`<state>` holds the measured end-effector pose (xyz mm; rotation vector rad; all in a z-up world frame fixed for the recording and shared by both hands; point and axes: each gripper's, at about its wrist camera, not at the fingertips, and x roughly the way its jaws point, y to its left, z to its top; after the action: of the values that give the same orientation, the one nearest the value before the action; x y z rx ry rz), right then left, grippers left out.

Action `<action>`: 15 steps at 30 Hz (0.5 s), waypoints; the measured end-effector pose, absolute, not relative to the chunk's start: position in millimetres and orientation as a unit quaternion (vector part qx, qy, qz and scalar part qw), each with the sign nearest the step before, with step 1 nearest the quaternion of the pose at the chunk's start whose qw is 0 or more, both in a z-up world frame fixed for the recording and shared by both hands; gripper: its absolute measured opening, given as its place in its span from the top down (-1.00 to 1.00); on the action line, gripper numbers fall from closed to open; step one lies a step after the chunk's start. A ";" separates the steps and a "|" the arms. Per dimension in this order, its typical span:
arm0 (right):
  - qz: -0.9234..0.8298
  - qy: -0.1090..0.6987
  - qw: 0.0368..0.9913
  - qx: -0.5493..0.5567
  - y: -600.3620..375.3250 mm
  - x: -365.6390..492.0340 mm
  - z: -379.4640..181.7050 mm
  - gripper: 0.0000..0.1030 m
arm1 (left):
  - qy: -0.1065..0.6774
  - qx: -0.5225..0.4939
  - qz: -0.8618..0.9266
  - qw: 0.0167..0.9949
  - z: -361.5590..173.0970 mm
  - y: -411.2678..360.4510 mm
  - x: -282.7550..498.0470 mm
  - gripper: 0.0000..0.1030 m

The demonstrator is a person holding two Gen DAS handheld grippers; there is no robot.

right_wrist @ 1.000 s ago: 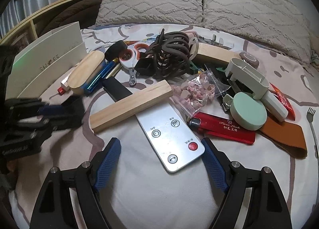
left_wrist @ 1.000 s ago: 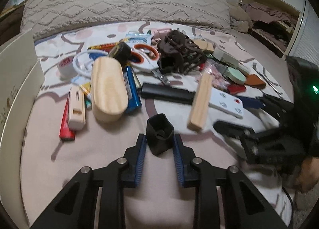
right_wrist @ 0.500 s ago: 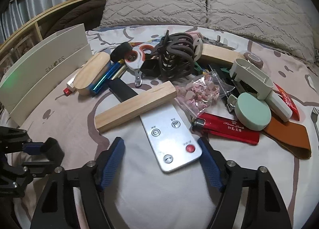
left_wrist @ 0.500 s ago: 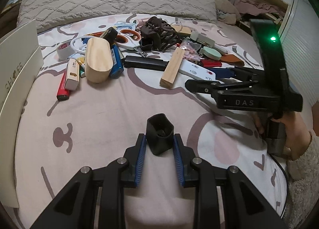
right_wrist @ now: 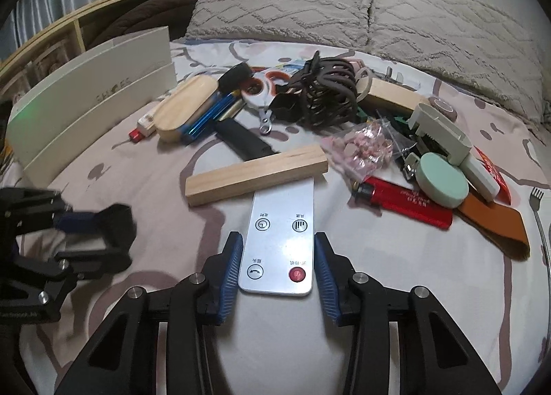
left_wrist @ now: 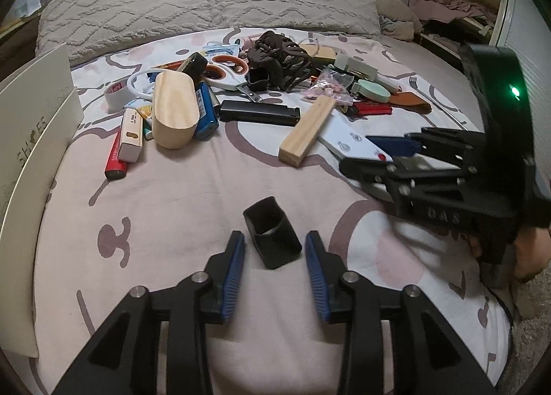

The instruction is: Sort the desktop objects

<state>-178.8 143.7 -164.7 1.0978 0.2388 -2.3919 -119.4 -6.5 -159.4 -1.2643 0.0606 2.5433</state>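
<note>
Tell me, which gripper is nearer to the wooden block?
Right. The right gripper is shut on the remote, whose far end lies under the wooden block. The left gripper sits farther off, open around a black cup.

The white box (left_wrist: 31, 140) reads "SHOES"; the right gripper's (left_wrist: 373, 162) black body reads "DAS".

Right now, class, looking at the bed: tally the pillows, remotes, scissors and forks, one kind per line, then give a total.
Pillows: 2
Remote: 1
Scissors: 1
Fork: 1
Total: 5
</note>
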 end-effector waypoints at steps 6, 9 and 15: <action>-0.876 0.100 0.247 0.403 140.8 -161.7 -164.3 0.17 | 0.013 -0.439 0.886 0.151 -159.3 -8.5 -119.5 0.14; -0.874 0.101 0.252 0.404 141.5 -150.0 -162.9 0.17 | 0.011 -0.439 0.886 0.152 -159.2 -8.7 -119.4 0.14; -0.865 0.100 0.270 0.411 141.7 -127.4 -161.8 0.17 | 0.008 -0.439 0.885 0.153 -159.0 -9.1 -119.4 0.14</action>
<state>-127.4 141.7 -161.8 1.1079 0.2706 -2.3300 -119.4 -9.1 -159.0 -1.2592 0.0233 2.5401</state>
